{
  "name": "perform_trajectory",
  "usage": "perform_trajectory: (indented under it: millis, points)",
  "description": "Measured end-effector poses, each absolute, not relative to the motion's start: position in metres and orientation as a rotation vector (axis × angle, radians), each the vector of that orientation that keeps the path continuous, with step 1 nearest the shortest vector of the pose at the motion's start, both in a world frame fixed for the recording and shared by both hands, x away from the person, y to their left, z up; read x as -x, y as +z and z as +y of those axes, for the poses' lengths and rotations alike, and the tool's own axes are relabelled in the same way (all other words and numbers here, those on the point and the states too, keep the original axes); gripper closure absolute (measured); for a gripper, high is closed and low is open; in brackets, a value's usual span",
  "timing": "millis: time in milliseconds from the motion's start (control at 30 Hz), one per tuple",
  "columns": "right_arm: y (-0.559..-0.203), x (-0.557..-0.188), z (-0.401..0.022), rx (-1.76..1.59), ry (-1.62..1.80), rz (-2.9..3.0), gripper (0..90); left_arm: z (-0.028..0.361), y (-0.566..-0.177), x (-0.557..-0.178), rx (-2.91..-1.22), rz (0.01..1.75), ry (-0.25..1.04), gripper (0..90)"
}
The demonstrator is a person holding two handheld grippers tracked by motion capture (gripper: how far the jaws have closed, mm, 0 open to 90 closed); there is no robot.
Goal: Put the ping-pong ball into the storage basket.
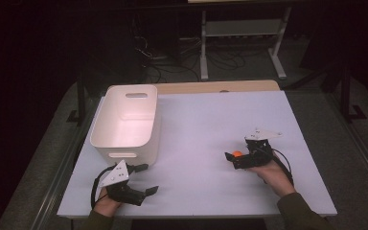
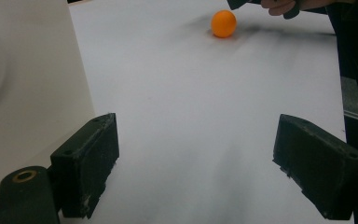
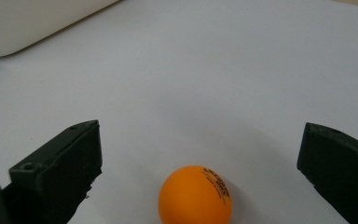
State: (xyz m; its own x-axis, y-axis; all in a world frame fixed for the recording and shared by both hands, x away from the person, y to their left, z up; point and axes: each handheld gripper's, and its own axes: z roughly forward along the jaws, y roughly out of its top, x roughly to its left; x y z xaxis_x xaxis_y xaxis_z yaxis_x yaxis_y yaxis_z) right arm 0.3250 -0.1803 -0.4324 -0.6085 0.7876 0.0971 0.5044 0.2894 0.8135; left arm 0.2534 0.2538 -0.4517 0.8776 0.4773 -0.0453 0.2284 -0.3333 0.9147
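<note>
L gripper (image 1: pixel 136 184) nearest cam, fingers spread, idle by white bin (image 1: pixel 124 120) on table (image 1: pixel 206 120). R gripper (image 3: pixel 200 163) fingers spread either side of orange ball (image 3: pixel 195 196), not touching. Ball likely light, stiff, rolls easily; grip across middle.

White-topped table (image 1: pixel 206 120), white bin (image 1: pixel 127 120) at far left, orange ball (image 1: pixel 237 154) at right

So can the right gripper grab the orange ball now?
Probably yes. The right gripper is open, the ball sits on the table between its jaws, and nothing blocks it.
</note>
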Motion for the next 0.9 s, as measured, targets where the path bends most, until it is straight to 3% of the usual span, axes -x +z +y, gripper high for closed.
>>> perform_trajectory:
  millis: [900]
  points:
    - [-0.448, -0.324, -0.182, -1.184, 1.162, 2.293, 0.0, 0.254, -0.452, -0.253, -1.927, 0.519, 0.279, 14.1]
